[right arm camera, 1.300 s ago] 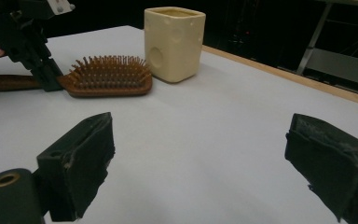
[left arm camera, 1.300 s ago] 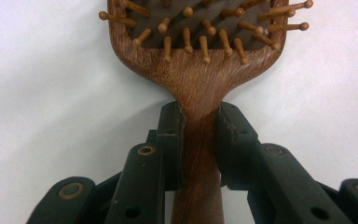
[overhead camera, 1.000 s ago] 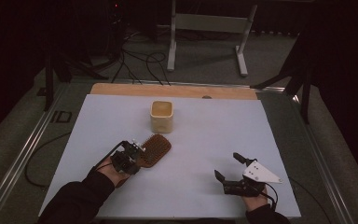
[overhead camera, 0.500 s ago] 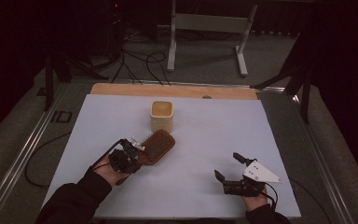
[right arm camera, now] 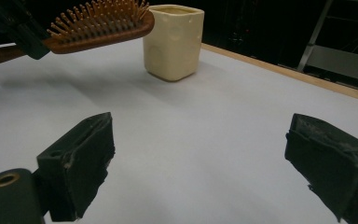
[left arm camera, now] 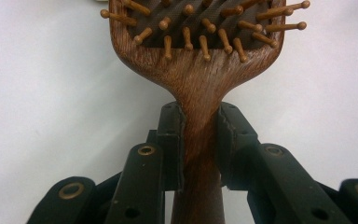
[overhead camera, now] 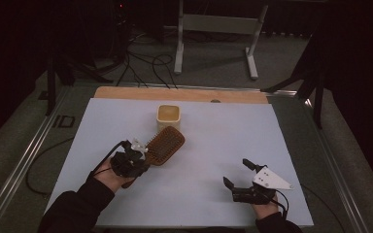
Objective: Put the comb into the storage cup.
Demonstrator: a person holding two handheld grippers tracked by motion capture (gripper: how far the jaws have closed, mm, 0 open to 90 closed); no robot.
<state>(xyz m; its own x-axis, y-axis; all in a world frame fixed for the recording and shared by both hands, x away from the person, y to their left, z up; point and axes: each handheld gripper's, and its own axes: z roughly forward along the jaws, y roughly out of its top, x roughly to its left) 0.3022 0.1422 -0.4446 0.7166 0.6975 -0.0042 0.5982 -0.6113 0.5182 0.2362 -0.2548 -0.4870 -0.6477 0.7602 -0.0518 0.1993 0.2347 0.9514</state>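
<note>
White bench (overhead camera: 213, 145) scene: left gripper (left arm camera: 199, 140) has its fingers clamped on the handle of the wooden hairbrush (overhead camera: 165, 145), lifted clear just short of the cream cup (overhead camera: 168, 118), probably its destination; right gripper (overhead camera: 238, 179) idles wide open, empty.

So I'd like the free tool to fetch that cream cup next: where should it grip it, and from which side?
Grip the cream cup across two opposite flat walls near the rim, coming level from the near side. It stands upright, open-topped and squarish. The right tool is open. Approach right of the raised hairbrush.
</note>
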